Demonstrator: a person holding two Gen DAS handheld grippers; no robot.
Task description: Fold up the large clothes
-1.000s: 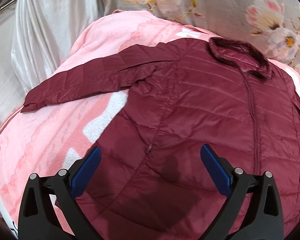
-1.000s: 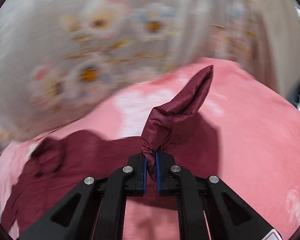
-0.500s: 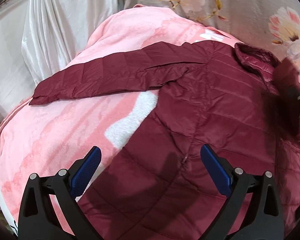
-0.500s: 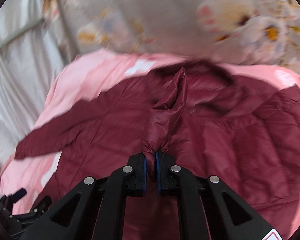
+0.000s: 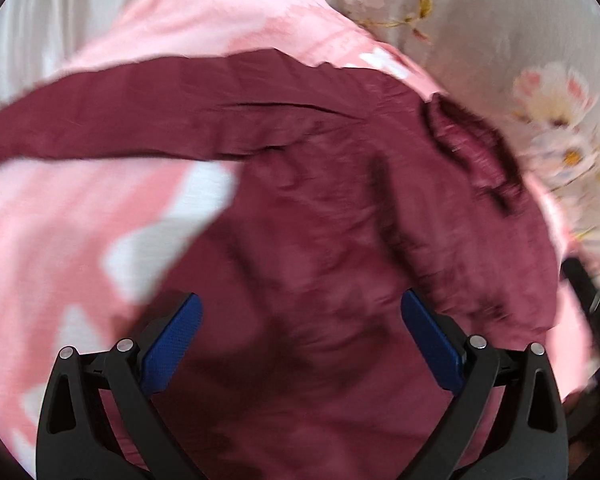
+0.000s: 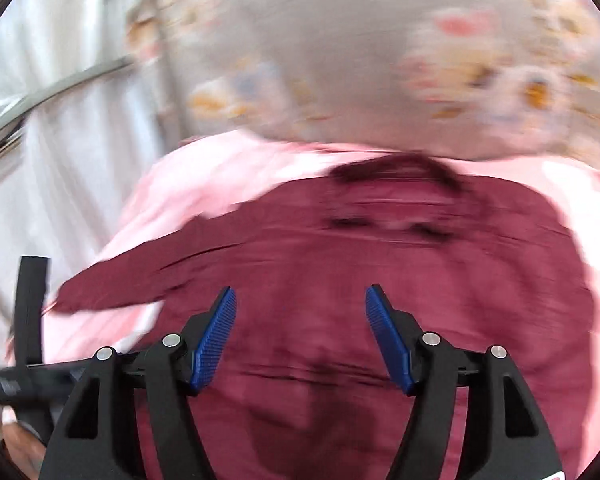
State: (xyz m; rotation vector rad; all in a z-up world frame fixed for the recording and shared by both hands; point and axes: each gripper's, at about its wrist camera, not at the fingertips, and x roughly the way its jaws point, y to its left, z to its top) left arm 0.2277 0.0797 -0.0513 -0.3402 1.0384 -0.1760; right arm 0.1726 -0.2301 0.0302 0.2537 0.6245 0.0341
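A maroon quilted jacket [image 5: 320, 208] lies spread on a pink blanket [image 5: 60, 232]. Its left sleeve [image 5: 140, 120] stretches out to the left; the right sleeve [image 5: 432, 248] lies folded across the body. The collar [image 5: 472, 140] is at the far side. My left gripper [image 5: 300, 332] is open and empty above the jacket's lower body. My right gripper [image 6: 300, 332] is open and empty above the jacket [image 6: 380, 260] too. Both views are blurred by motion.
The pink blanket [image 6: 204, 176] covers a bed. A floral grey curtain [image 5: 500, 32] hangs behind and pale drapes [image 6: 60, 128] stand at the left. The left gripper's black frame [image 6: 28, 320] shows at the right wrist view's left edge.
My right gripper carried the right sleeve across the jacket, then opened and let it go. The sleeve now lies on the body. My left gripper drifted left, still open.
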